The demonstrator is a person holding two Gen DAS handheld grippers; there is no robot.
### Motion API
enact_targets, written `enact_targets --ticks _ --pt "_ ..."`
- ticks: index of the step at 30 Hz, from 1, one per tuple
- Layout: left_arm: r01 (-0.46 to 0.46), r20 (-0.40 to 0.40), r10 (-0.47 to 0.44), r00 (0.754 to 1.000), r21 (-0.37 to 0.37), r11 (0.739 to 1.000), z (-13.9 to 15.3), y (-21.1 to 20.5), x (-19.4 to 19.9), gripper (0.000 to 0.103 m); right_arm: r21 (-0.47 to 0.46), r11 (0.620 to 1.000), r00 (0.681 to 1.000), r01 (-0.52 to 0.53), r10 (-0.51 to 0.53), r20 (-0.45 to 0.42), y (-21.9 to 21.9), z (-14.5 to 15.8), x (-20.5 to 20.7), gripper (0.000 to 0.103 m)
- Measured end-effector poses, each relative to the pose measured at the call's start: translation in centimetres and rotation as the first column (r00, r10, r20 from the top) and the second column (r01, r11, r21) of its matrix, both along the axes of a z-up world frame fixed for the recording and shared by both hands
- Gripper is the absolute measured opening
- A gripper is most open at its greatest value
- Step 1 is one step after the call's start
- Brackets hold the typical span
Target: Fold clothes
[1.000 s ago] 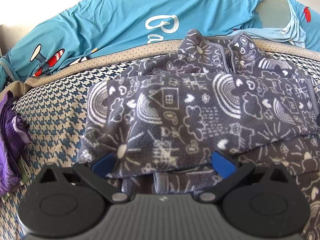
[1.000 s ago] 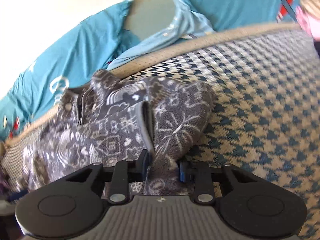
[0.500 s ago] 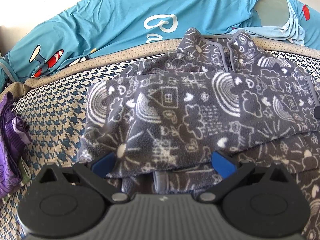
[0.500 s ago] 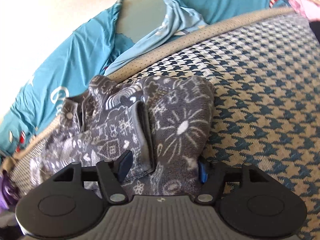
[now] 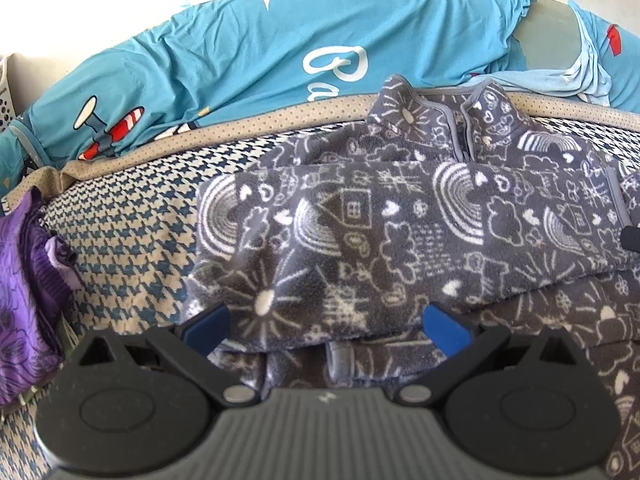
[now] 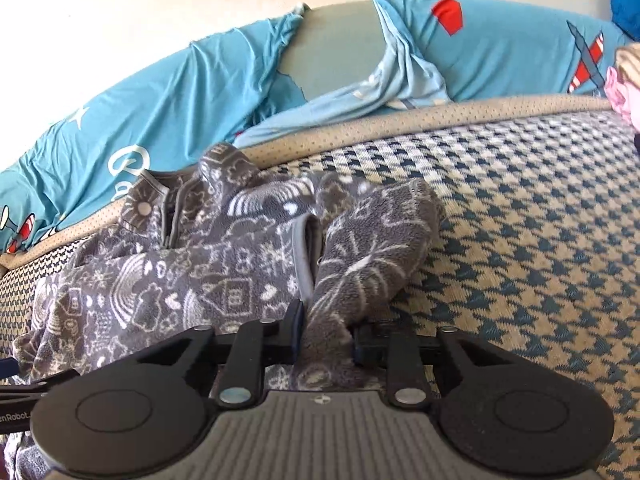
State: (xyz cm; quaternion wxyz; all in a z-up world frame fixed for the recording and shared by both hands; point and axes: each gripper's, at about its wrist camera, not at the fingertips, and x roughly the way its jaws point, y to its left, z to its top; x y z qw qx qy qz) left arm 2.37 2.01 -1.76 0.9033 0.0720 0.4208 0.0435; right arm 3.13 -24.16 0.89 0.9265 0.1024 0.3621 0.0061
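Pinching a bunched fold of the grey patterned fleece, the right gripper has its fingers nearly closed on the fabric. The left gripper has its blue-padded fingers spread wide, gripping nothing, with the fleece's near edge lying between them. Ahead of both, the fleece lies partly folded on a houndstooth cushion, a teal printed sheet beyond.

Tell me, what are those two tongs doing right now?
Left tongs open over grey fleece top. Right tongs shut on its right sleeve. Nothing in the way.
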Motion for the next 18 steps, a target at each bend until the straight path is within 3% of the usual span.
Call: enact_targets --ticks 3,5,10,14,18 --pt "-0.017 -0.009 0.017 1.0 0.0 1.0 -0.1 0.6 0.2 0.103 0.01 1.0 1.0 0.019 -0.018 -0.019 -0.2 -0.4 0.5 0.024" --pt "-0.027 -0.015 0.027 1.0 0.0 1.0 -0.2 0.9 0.3 0.103 0.032 0.999 0.998 0.044 -0.043 -0.04 -0.5 -0.7 0.7 0.033" --pt "-0.033 -0.031 0.033 0.999 -0.006 0.999 -0.4 1.8 0.2 0.103 0.055 0.995 0.996 0.078 -0.075 -0.054 -0.8 -1.0 0.8 0.038" --pt "-0.043 -0.056 0.042 0.998 -0.019 0.999 -0.7 2.6 0.0 0.103 0.045 0.996 0.997 0.073 -0.072 -0.041 -0.3 -0.6 0.7 0.023" --pt "-0.055 -0.069 0.052 0.996 -0.05 0.997 -0.6 3.5 -0.1 0.103 0.027 0.998 0.998 0.06 -0.06 0.005 0.7 0.4 0.5 0.019"
